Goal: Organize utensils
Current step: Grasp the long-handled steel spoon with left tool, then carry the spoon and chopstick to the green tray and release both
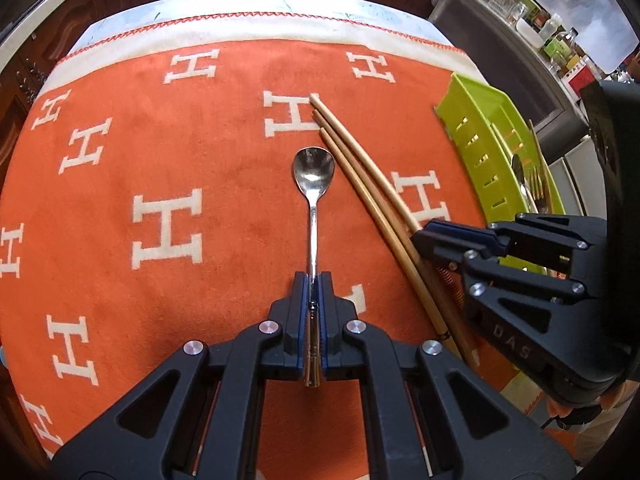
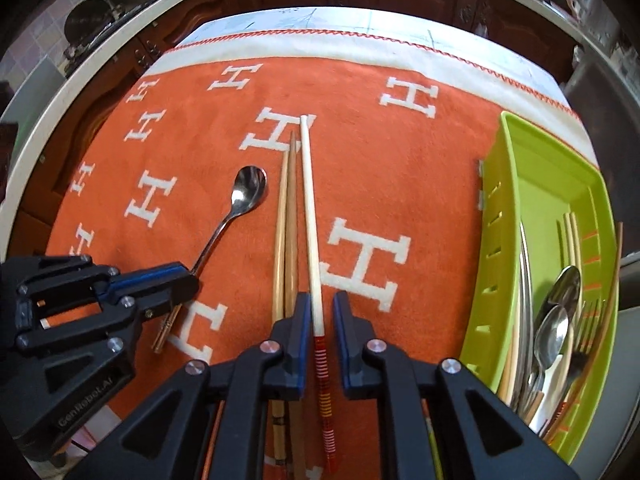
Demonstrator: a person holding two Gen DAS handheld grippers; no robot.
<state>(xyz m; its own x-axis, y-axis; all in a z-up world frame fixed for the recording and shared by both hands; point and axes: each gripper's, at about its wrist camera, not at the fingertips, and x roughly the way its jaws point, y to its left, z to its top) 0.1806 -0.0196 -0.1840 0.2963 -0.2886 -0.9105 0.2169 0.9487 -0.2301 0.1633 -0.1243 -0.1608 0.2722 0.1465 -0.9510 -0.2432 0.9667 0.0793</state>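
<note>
On the orange H-patterned blanket (image 1: 224,264), your left gripper (image 1: 314,280) is clamped on the steel spoon (image 1: 313,184), while your right gripper (image 2: 322,308) straddles the white red-banded chopstick (image 2: 310,200) without pinching it — close squarely before lifting toward the green slotted tray (image 2: 532,184) at right.

The chopsticks' (image 2: 292,240) near ends run under the right gripper (image 2: 322,312). The green tray's (image 2: 508,184) near end is cut off.
</note>
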